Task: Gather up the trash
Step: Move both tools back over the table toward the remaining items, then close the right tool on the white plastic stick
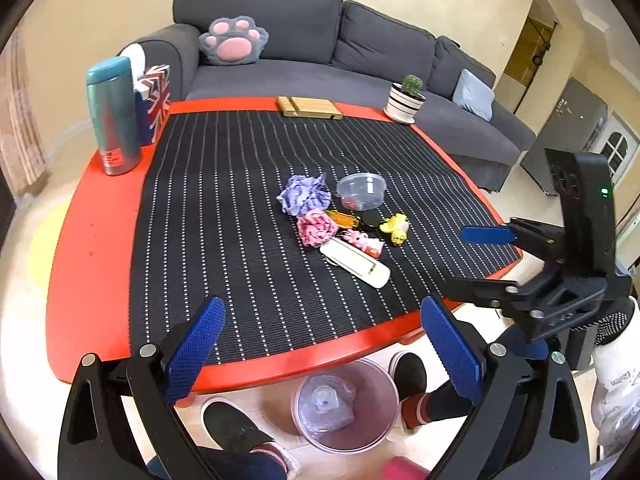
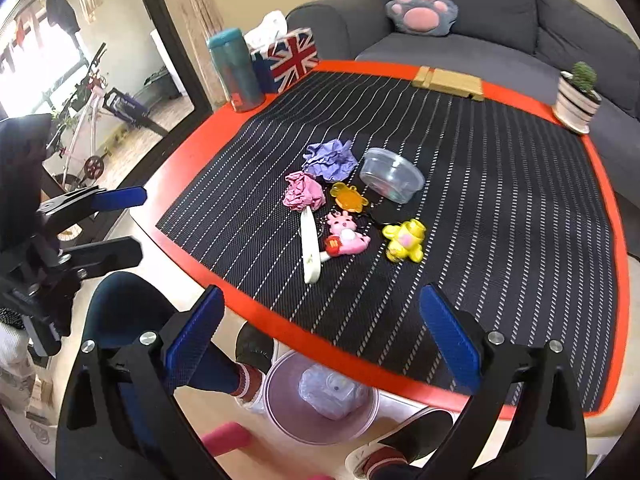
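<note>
A crumpled purple paper ball (image 1: pixel 305 193) (image 2: pixel 330 159), a crumpled pink paper ball (image 1: pixel 316 227) (image 2: pixel 304 191) and a clear plastic tub (image 1: pixel 361 191) (image 2: pixel 392 179) lie mid-table on the black striped mat (image 1: pixel 224 216) (image 2: pixel 500 184). Beside them are an orange charm (image 2: pixel 349 197), a pink toy (image 2: pixel 345 233), a yellow toy (image 1: pixel 395 227) (image 2: pixel 405 241) and a white flat piece (image 1: pixel 355 262) (image 2: pixel 310 245). A pink bin (image 1: pixel 346 404) (image 2: pixel 322 398) holding clear plastic stands on the floor below the near edge. My left gripper (image 1: pixel 322 344) and right gripper (image 2: pixel 320 336) are open and empty, above that edge.
A teal flask (image 1: pixel 113 115) (image 2: pixel 235 70), a Union Jack tissue box (image 1: pixel 154 102) (image 2: pixel 290 58), a wooden block (image 1: pixel 309 107) (image 2: pixel 450 82) and a potted cactus (image 1: pixel 406 98) (image 2: pixel 578 96) stand along the far side of the red table (image 1: pixel 92 240). A grey sofa (image 1: pixel 320 48) is behind. The person's feet (image 1: pixel 236 428) flank the bin.
</note>
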A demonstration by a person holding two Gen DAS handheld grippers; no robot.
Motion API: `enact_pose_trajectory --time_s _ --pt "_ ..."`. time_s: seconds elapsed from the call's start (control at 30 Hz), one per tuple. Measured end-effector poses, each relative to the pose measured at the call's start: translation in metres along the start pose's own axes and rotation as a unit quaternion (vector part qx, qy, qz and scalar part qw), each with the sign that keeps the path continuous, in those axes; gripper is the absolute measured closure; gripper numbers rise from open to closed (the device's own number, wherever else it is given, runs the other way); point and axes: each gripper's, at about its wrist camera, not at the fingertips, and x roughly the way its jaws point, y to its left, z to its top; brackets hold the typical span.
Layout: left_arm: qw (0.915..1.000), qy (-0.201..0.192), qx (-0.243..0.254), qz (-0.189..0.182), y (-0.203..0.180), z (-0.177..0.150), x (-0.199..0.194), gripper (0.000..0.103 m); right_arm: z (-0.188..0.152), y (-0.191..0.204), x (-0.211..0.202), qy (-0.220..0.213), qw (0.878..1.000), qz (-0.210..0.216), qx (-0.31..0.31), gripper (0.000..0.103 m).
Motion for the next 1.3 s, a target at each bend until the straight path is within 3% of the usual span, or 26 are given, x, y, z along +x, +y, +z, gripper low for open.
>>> enact_pose_trajectory --time_s 0.3,0.37,0.9,0.93,1.3 --pt "0.9999 0.001 -0.015 0.002 0.013 0.0 0.002 0.008 0.013 0.003 0.044 0.042 0.999 0.011 -0.011 0.009" --pt "0.9999 0.001 -0.017 0.002 0.015 0.0 0.002 0.008 0.015 0.004 0.052 0.051 0.999 0.014 -0.011 0.022" --pt "0.9996 0.006 -0.027 -0.003 0.024 -0.003 0.009 0.008 0.015 0.001 0.076 0.073 0.997 0.014 -0.01 0.083" --pt "0.9996 0.006 -0.027 -0.003 0.023 -0.003 0.009 0.008 0.014 0.001 0.075 0.072 0.997 0.016 -0.01 0.092" --pt "0.9997 0.007 -0.024 -0.003 0.021 -0.001 0.012 0.008 0.012 0.002 0.057 0.042 0.999 0.028 -0.009 0.096"
